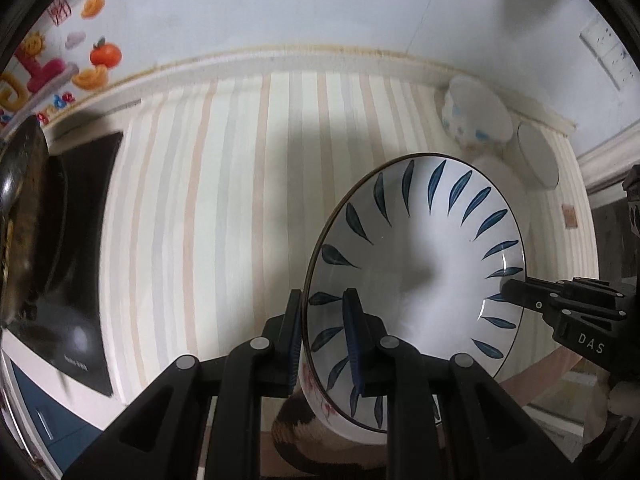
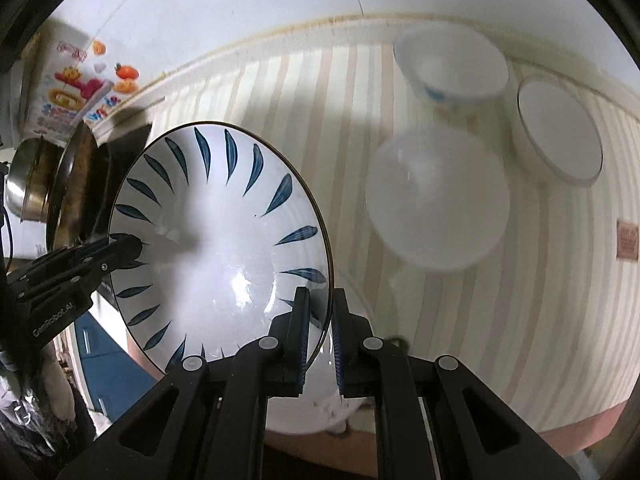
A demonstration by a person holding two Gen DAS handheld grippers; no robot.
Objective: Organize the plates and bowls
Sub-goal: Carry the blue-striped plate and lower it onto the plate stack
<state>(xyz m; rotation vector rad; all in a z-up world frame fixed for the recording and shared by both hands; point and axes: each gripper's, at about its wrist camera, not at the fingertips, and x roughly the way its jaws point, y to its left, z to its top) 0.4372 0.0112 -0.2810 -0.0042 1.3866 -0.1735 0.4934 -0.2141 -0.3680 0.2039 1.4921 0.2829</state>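
A white bowl with blue leaf marks (image 1: 416, 264) is held in the air over the striped counter, gripped from both sides. My left gripper (image 1: 326, 340) is shut on its left rim. My right gripper (image 2: 322, 334) is shut on its right rim and shows in the left wrist view (image 1: 516, 294) at the bowl's far edge. The same bowl fills the left of the right wrist view (image 2: 216, 240). Three more bowls stand at the back right: one with a blue print (image 2: 450, 66), a plain white one (image 2: 438, 198), and a white one by the wall (image 2: 558, 132).
A dark pan (image 1: 28, 216) sits on a black hob (image 1: 80, 240) at the left. A steel pot (image 2: 30, 178) stands behind the pan. The striped counter (image 1: 208, 208) runs back to a white wall with fruit stickers (image 1: 104, 54). A small tag (image 2: 627, 242) lies at the right.
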